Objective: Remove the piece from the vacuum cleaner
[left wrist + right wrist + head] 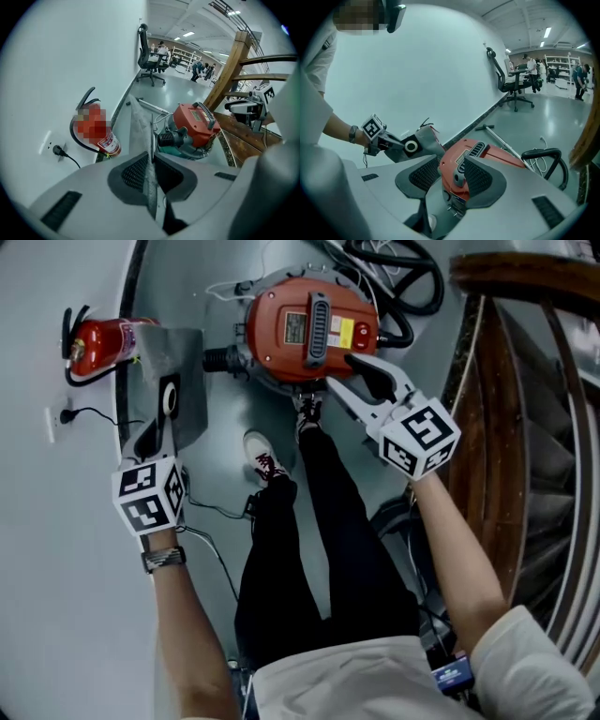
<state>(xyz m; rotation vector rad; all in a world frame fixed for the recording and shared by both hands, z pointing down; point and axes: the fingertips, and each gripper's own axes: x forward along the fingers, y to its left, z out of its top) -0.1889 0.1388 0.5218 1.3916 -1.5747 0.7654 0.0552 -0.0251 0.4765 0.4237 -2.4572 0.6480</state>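
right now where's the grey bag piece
The grey bag piece is at the head view's upper left, clamped in the jaws of the left gripper, between the red fire extinguisher and the orange vacuum cleaner.

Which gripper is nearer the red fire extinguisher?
Left. The left gripper, gripping a flat grey bag, is near the red fire extinguisher; the right gripper is over the orange vacuum cleaner.

Open-plan office or lab hall, seen at floor level beside a wall.
Smooth grey floor; white wall with socket and fire extinguisher; office chair, shelving racks, ceiling strip lights; wooden staircase alongside.
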